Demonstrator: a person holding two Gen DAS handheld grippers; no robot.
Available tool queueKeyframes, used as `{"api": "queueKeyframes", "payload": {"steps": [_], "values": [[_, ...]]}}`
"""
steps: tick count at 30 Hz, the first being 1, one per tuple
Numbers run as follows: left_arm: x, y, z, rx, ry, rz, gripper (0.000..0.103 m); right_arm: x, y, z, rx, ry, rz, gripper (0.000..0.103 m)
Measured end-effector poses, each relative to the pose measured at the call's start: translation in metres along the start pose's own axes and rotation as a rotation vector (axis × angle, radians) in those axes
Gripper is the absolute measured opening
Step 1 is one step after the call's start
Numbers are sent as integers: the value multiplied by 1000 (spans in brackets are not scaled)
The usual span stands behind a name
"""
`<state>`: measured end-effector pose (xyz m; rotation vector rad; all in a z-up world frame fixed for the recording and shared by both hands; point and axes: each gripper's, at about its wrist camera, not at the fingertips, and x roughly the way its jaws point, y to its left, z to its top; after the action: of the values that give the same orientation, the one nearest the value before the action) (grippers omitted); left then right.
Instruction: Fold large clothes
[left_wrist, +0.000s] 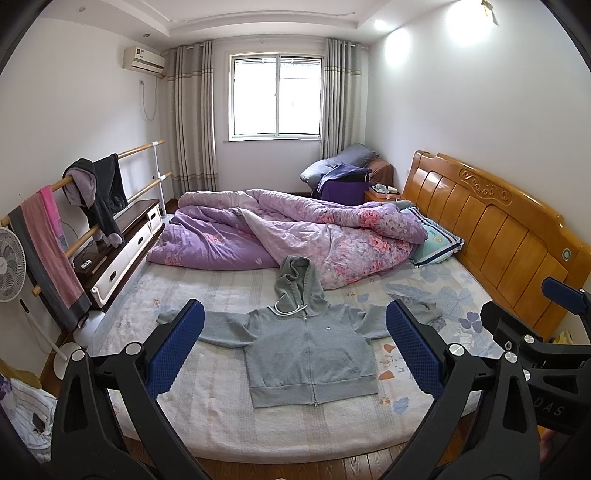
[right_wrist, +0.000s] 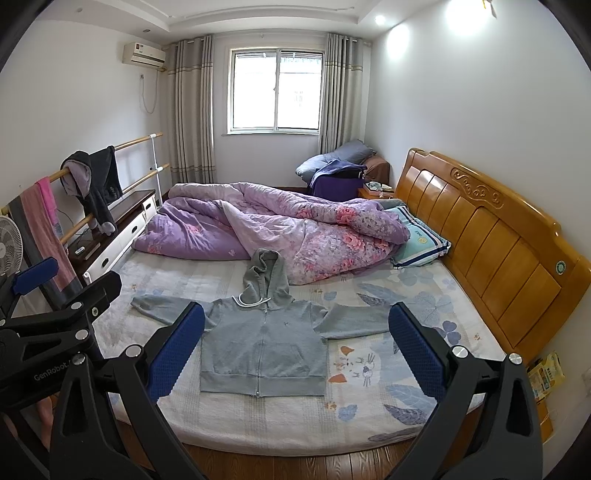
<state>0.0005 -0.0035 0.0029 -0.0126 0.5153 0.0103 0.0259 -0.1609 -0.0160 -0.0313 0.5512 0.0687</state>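
A grey zip hoodie (left_wrist: 306, 354) lies flat and face up on the bed, sleeves spread out to both sides, hood pointing toward the quilt; it also shows in the right wrist view (right_wrist: 264, 350). My left gripper (left_wrist: 295, 350) is open and empty, held well back from the bed's near edge. My right gripper (right_wrist: 295, 350) is open and empty too, at the same distance. The right gripper also shows at the right edge of the left wrist view (left_wrist: 546, 325), and the left gripper at the left edge of the right wrist view (right_wrist: 48, 295).
A rumpled purple floral quilt (left_wrist: 295, 229) fills the far half of the bed (left_wrist: 207, 421), touching the hood. A pillow (left_wrist: 436, 240) lies by the wooden headboard (left_wrist: 491, 229). A clothes rail (left_wrist: 85, 192), a low cabinet (left_wrist: 122, 251) and a fan (left_wrist: 11, 269) stand left.
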Motion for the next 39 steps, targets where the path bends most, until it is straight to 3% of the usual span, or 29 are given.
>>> {"api": "queueKeyframes", "payload": {"steps": [39], "values": [[-1, -3, -3, 10, 7, -8, 98, -6, -3, -9, -1, 9, -19, 96]]}}
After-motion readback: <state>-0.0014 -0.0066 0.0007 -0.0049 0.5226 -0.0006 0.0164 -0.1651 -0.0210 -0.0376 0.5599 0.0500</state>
